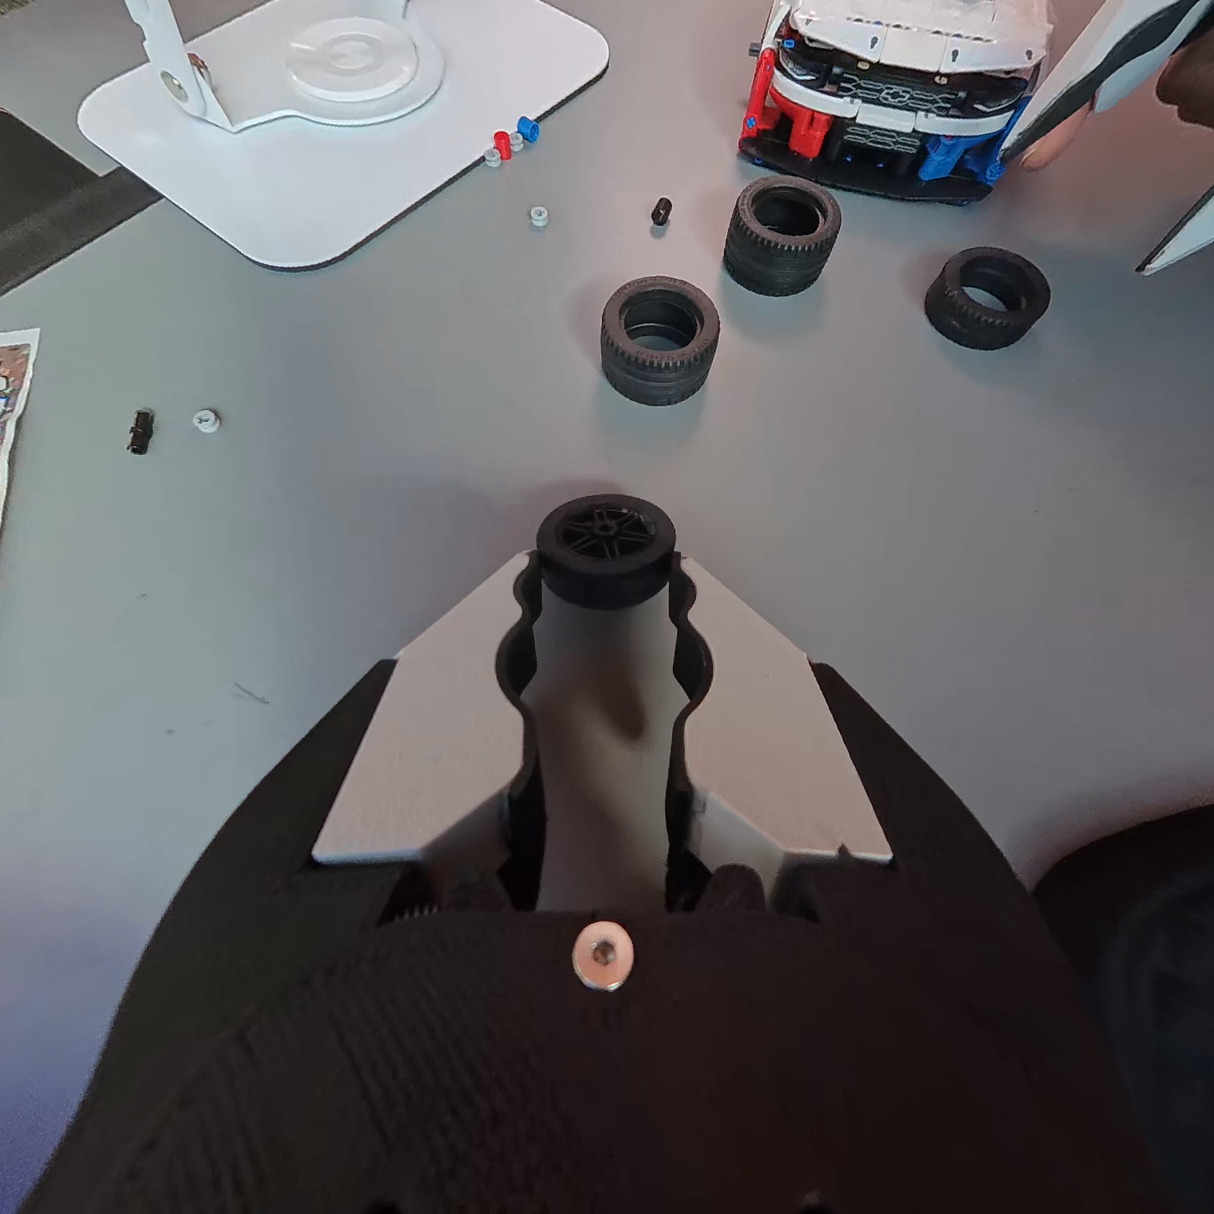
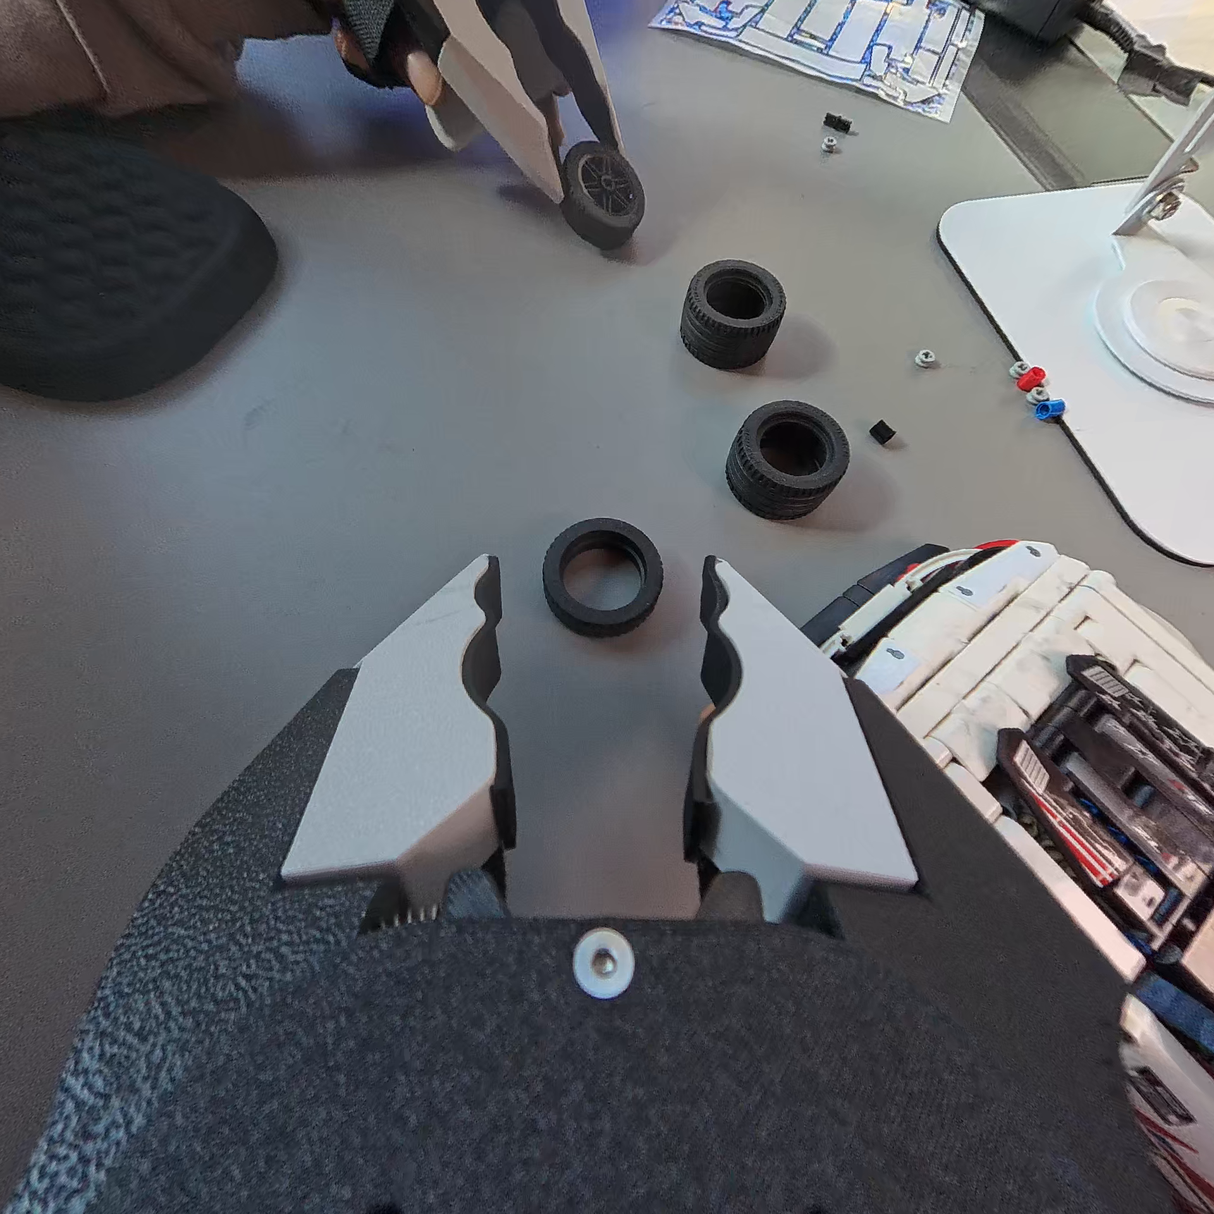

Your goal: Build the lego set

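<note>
My left gripper is shut on a black wheel with a spoked rim and holds it at the table; both also show far off in the right wrist view, the gripper and the wheel. My right gripper is open, with a loose black tyre lying flat just past its fingertips. Two taller black tyres stand beyond. The white, red and blue lego car sits at the right gripper's right side; its front shows in the left wrist view.
A white stand base lies at the back left, with red, blue and grey pins at its edge. Loose black pins and grey bushes dot the grey table. An instruction sheet and a dark pad lie farther off. Some 20 cm of space lies between my two pairs of fingers.
</note>
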